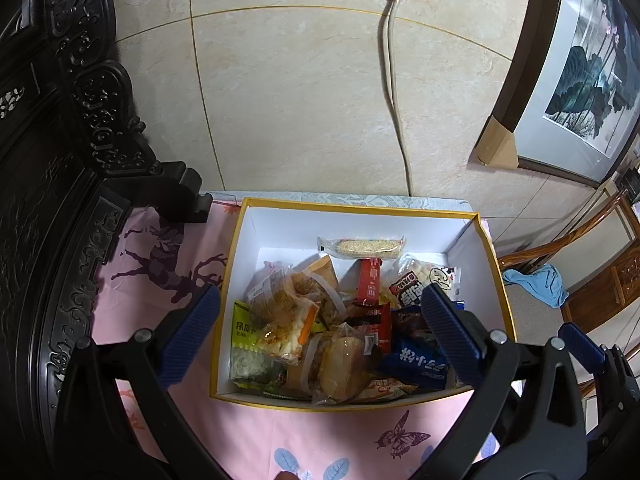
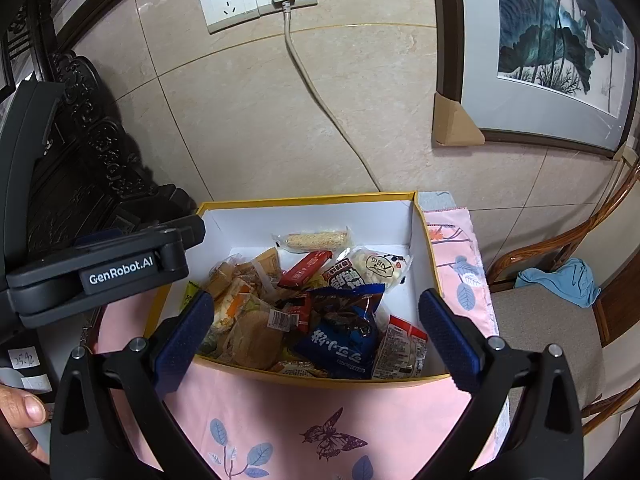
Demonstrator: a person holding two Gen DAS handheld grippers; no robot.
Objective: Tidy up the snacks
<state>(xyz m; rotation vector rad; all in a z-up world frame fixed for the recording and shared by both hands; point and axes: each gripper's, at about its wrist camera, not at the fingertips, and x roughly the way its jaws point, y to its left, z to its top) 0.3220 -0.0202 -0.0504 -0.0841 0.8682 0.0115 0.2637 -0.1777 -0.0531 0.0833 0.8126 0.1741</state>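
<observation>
Both my left gripper [image 1: 320, 332] and right gripper [image 2: 316, 336] hung wide open, empty, over the snacks [image 1: 332, 320] heaped in the box [image 1: 360, 210]; I feared slippery wrappers sliding out.

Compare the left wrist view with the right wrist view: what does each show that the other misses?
Left wrist only: the green snack packet along the box's left wall.

Right wrist only: the left gripper's black body marked GenRobot.AI and a person's thumb.

Both: the open yellow-rimmed white cardboard box of snacks, the clear-wrapped sesame bar at its back, and the pink printed tablecloth.
</observation>
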